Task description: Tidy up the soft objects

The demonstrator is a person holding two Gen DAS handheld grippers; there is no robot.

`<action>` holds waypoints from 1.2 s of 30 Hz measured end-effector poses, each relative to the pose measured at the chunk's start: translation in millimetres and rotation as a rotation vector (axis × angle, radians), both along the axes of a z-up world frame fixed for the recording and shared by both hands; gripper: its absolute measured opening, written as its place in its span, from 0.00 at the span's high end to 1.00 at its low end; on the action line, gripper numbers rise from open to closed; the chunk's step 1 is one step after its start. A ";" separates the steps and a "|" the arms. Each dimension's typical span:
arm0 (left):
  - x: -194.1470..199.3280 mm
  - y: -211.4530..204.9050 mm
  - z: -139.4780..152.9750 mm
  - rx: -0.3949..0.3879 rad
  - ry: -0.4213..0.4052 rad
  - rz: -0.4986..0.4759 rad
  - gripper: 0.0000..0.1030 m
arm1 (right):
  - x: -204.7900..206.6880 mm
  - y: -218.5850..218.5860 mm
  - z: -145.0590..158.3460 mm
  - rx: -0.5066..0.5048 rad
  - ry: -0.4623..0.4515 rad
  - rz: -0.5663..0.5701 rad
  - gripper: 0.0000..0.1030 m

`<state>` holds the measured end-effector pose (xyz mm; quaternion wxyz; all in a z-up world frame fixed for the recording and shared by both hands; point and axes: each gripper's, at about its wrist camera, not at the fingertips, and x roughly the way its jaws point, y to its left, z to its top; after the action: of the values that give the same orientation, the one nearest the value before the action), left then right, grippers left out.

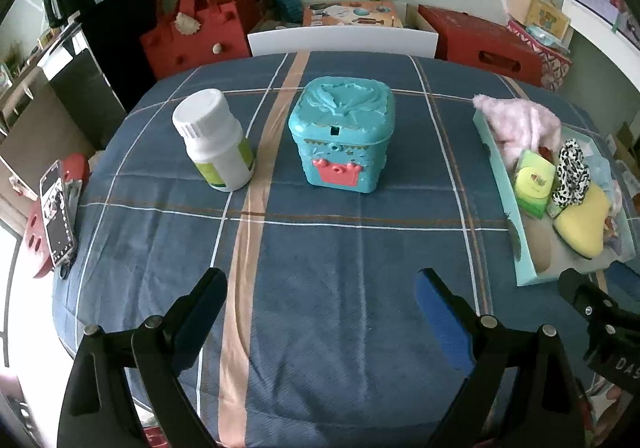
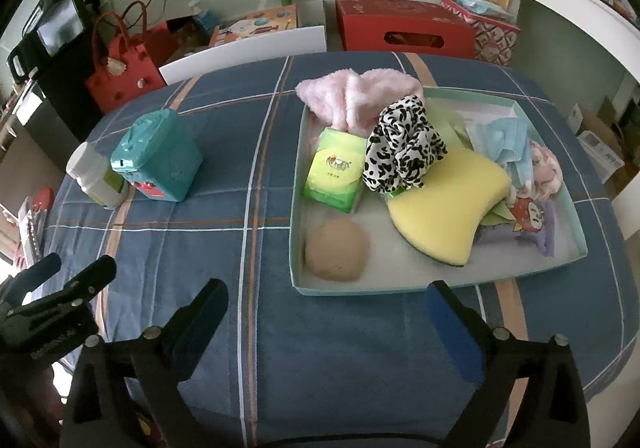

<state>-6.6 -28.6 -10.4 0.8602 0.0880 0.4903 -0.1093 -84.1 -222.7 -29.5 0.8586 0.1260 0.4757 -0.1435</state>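
The left gripper (image 1: 320, 288) hangs over the blue plaid cloth of the desk (image 1: 340, 248) with its black fingers (image 1: 208, 296) spread wide and nothing between them. Straight ahead of those fingers stands a teal plastic box with a moulded lid and a pink crown on its front (image 1: 340, 134); ahead and to the left of them stands a white plastic bottle with a ribbed white cap and a green label (image 1: 214, 140), upright and just apart from the box.

The right gripper (image 2: 326, 302) also has its fingers (image 2: 452, 322) wide apart and empty, above bare cloth just short of the near rim of a shallow pale-teal cardboard tray (image 2: 298, 184). The soft things lie in that tray, ahead of these fingers: a round tan dough-like lump (image 2: 337, 255) in the near left corner, a green tissue packet (image 2: 336, 172) behind it, a black-and-white spotted fabric scrunchie (image 2: 404, 144) resting against the packet and on a yellow curved foam sponge (image 2: 444, 216), a fluffy pink cloth (image 2: 352, 96) draped over the far left rim, and a pale blue cloth (image 2: 508, 144) to the right.
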 end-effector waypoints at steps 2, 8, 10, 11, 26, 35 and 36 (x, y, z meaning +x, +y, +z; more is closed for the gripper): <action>-0.2 1.2 -1.1 -0.002 0.003 -0.001 0.08 | -0.1 1.2 -1.6 -0.011 0.005 -0.002 0.03; -0.3 3.4 -1.9 -0.048 0.018 -0.022 0.08 | 0.1 0.8 -4.9 -0.027 0.013 -0.016 0.00; -0.3 3.0 -2.1 -0.050 0.021 -0.026 0.08 | -0.5 -0.1 -4.9 -0.030 0.013 -0.023 0.00; -0.6 3.0 -2.0 -0.050 0.021 -0.029 0.08 | -0.8 -0.5 -4.8 -0.033 0.014 -0.028 0.00; -2.7 3.5 -2.7 0.008 -0.005 -0.008 0.08 | -3.0 1.4 -5.1 -0.057 0.014 -0.037 0.00; -2.8 2.8 -4.7 0.018 -0.003 -0.005 0.08 | -3.2 2.8 -4.6 -0.074 0.017 -0.045 0.00; -3.0 2.8 -4.9 0.020 -0.003 -0.002 0.08 | -3.6 2.9 -4.3 -0.077 0.016 -0.045 0.00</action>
<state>-9.6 -25.8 -15.3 0.8599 0.0976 0.4898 -0.1052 -87.7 -219.7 -33.9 0.8555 0.1024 0.4737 -0.1822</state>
